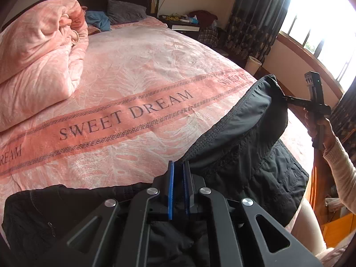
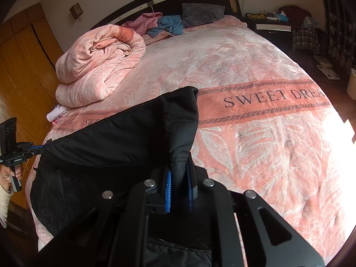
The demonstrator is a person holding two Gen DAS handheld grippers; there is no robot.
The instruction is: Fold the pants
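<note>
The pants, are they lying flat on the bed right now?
No, the pants hang lifted above the bed, an edge stretched between the left gripper and right gripper.

The pants (image 1: 240, 138) are black, of a thin, slightly shiny cloth with stitched seams and a quilted-looking lower part. One edge is lifted off the pink bed and pulled taut into a raised fold, its far corner (image 2: 187, 115) standing up in a peak. The rest sags down and lies crumpled at the near edge of the bed (a small zip shows at the left). Seen from the right, the cloth (image 2: 115, 142) spans as a dark sheet.
</note>
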